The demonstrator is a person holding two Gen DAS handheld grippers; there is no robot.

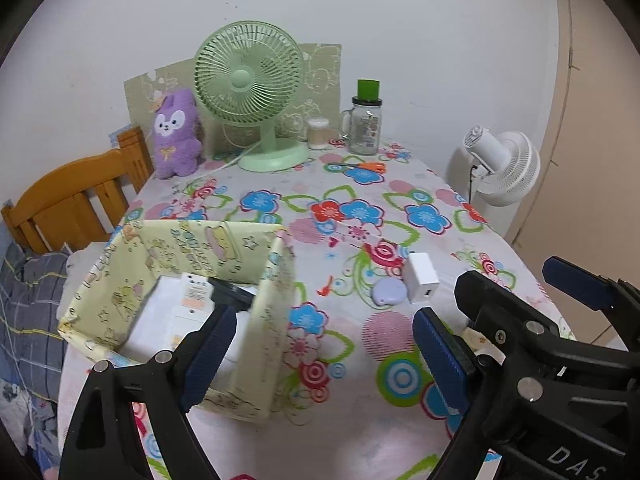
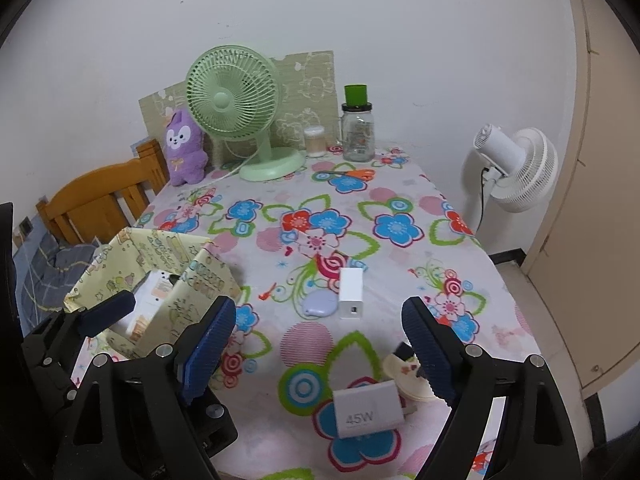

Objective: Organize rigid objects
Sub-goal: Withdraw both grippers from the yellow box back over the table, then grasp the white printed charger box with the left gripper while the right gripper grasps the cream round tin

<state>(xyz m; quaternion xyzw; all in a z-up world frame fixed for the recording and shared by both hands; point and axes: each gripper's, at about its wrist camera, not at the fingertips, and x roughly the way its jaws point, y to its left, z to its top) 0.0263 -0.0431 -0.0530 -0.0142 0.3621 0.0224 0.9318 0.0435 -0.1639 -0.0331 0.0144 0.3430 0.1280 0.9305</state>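
Note:
A pale yellow patterned box (image 1: 256,296) (image 2: 188,300) stands at the table's left edge with white and dark items inside. A white USB charger (image 1: 421,283) (image 2: 352,294) and a lilac oval case (image 1: 388,291) (image 2: 320,303) lie on the floral cloth mid-table. A white 45W charger (image 2: 366,410) and a cream round item (image 2: 410,372) lie near the front, between my right gripper's fingers. My left gripper (image 1: 324,354) is open and empty, its left finger over the box. My right gripper (image 2: 320,356) is open and empty above the 45W charger.
A green desk fan (image 1: 250,92), purple plush (image 1: 176,132), glass jar with green cap (image 1: 365,120), cotton swab tub (image 1: 318,132) and orange scissors (image 1: 362,166) sit at the back. A wooden chair (image 1: 76,200) stands left, a white floor fan (image 1: 502,162) right.

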